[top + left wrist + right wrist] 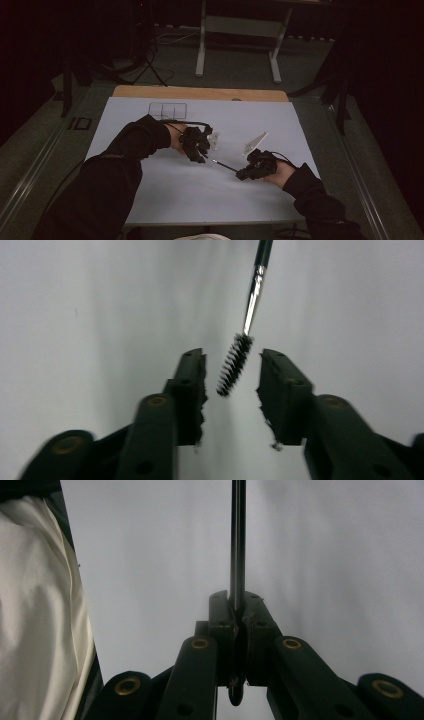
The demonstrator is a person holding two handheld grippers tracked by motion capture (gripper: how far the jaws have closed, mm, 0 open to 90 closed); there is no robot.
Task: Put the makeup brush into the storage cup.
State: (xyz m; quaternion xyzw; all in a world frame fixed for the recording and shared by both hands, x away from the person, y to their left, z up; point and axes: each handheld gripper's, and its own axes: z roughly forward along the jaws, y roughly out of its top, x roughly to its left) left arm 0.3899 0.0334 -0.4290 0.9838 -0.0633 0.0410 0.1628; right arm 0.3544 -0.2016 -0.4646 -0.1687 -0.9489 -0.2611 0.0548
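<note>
There, the right gripper (239, 611) pinched the handle of a thin spiral brush (234, 365), jaws pressed together on it. The left gripper (231, 375) stood spread, the bristle tip between its jaws without touching either.

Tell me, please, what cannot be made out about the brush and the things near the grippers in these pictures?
- Brush: its handle end is cut off by the top edge of the left gripper view.
- Brush tip: cut off by the top edge of the right gripper view, where the right gripper clamps the handle.
- Clear item beside the left gripper: too small and dim in the high view to identify.
</note>
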